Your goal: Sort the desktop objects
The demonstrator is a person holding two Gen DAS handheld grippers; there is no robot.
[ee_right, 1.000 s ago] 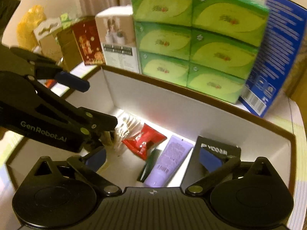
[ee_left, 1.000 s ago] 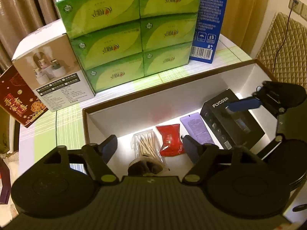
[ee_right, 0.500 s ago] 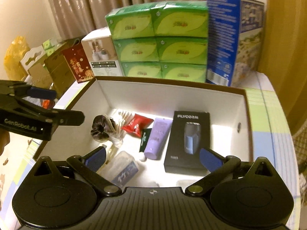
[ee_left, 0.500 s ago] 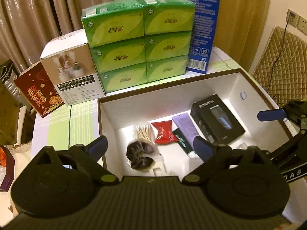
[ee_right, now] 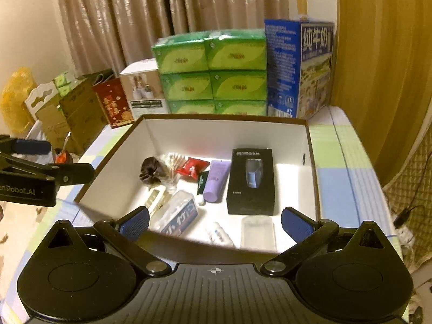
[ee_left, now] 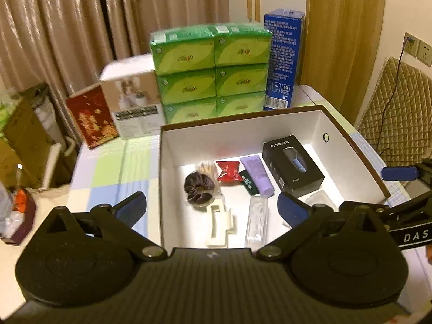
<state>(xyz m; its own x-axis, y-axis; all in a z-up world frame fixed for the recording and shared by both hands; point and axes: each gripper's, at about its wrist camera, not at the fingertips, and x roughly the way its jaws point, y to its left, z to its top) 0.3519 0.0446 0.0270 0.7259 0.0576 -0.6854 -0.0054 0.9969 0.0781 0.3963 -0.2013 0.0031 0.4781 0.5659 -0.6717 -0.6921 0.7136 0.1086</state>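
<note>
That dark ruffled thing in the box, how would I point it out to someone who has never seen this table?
Start at the big open white-lined cardboard box in front of the stacked green tissue packs. Look along its floor to the left end of the row of items, beside the bundle of cotton swabs. The dark brown ruffled fabric scrunchie is the only soft, crumpled, ring-shaped thing there.

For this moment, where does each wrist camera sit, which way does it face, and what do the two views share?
Left wrist: above the white box's near-left corner, looking forward and down; its open left gripper shows, right gripper at right edge.
Right wrist: above the box's near edge, same facing; open right gripper shows.
Shared: box, black shaver box, green tissue packs.
</note>
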